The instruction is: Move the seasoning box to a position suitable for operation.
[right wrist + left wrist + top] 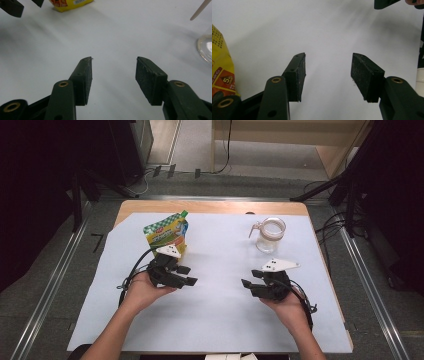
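Observation:
A yellow and green spouted pouch (166, 233) stands at the back left of the white sheet (220, 320). A clear glass jar (270, 234) with a pale clasp stands at the back right. My left gripper (186, 275) is held just in front of the pouch, pointing right, open and empty. My right gripper (251, 278) is held in front of the jar, pointing left, also open and empty. In the left gripper view the left gripper (328, 56) hovers over bare sheet, with the pouch (219, 67) at the left edge. In the right gripper view the right gripper (114, 60) faces the pouch (71, 3) and the jar (205, 47).
The sheet covers most of a wooden table (210, 207). Metal rails (50, 290) run along the floor on both sides, and cables lie beyond the far edge. The two grippers face each other across a stretch of bare sheet.

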